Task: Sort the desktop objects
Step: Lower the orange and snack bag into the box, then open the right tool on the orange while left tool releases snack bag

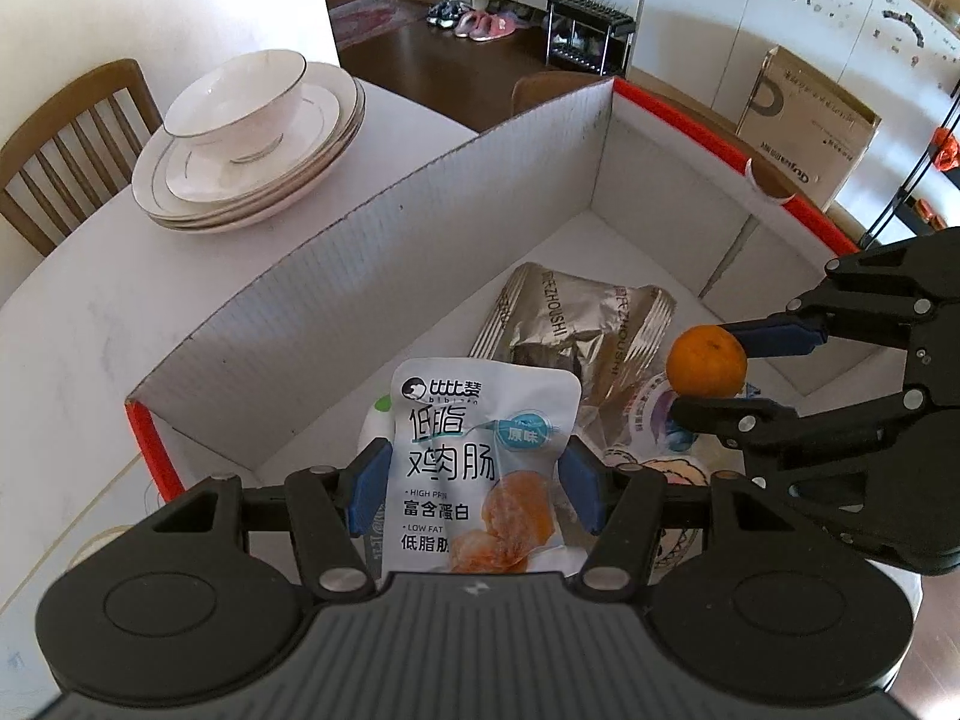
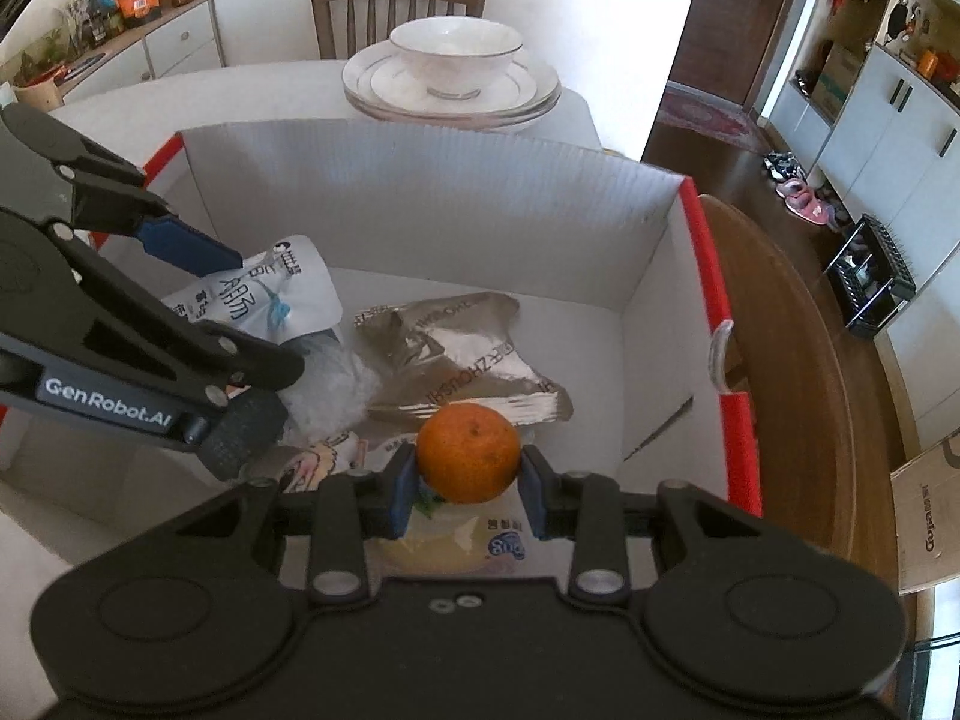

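1. We are holding both grippers over the open cardboard box (image 1: 420, 204) on the white table (image 1: 90, 312), both angled steeply down into it.
2. Left gripper (image 1: 474, 480) is clamping a white snack pouch (image 1: 480, 456) between its blue pads, jaws partly closed on the pouch's two side edges. The pouch is hanging above the box floor near the box's near corner; the right wrist view shows it (image 2: 270, 300) pinched at the left side of the box.
3. Right gripper (image 2: 468, 480) is gripping an orange (image 2: 468, 453), jaws closed tight on its two sides. The orange (image 1: 707, 361) is sitting above the pile in the box, not touching the floor as far as we can tell.
4. Already lying in the box: a silver foil packet (image 2: 462, 354) in the middle, a clear crumpled plastic bag (image 2: 330, 384) beside it, and more printed packets under the grippers, too covered to read.
5. Behind the box, a bowl (image 2: 456, 60) is sitting on stacked plates (image 2: 534, 96), with a wooden chair (image 2: 396, 6) behind them.
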Motion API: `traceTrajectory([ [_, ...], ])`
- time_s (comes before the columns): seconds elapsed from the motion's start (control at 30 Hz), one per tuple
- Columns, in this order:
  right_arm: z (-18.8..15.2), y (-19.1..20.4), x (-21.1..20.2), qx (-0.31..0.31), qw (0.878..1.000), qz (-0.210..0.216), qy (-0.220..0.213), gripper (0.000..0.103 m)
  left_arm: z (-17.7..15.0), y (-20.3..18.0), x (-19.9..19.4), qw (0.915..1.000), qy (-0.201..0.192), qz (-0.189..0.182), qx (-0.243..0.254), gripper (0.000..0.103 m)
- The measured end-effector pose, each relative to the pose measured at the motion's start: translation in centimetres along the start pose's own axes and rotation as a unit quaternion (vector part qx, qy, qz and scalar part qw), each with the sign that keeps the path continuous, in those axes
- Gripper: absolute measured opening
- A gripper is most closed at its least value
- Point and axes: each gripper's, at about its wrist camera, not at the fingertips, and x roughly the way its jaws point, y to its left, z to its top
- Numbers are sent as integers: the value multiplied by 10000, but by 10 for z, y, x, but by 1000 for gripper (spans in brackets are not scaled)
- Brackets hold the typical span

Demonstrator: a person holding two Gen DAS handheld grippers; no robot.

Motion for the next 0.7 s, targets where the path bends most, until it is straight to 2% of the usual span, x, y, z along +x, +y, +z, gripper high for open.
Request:
traceTrajectory([
  [0.17, 0, 0, 3, -20, 10000, 20, -3, 35, 0, 3, 5, 9999, 56, -76, -102, 61],
  [0.27, 0, -2, 1, 7, 10000, 50, -6, 38, -1, 3, 4, 9999, 14, -113, -111, 61],
  [0.47, -1, -10, -7, 122, 9999, 71, -84, 50, -5, 1, 0, 9999, -103, -136, -19, 74],
  [0.7, -5, -14, -23, 140, 9995, 187, -204, 56, -12, 3, -13, 9995, -280, -141, -74, 75],
])
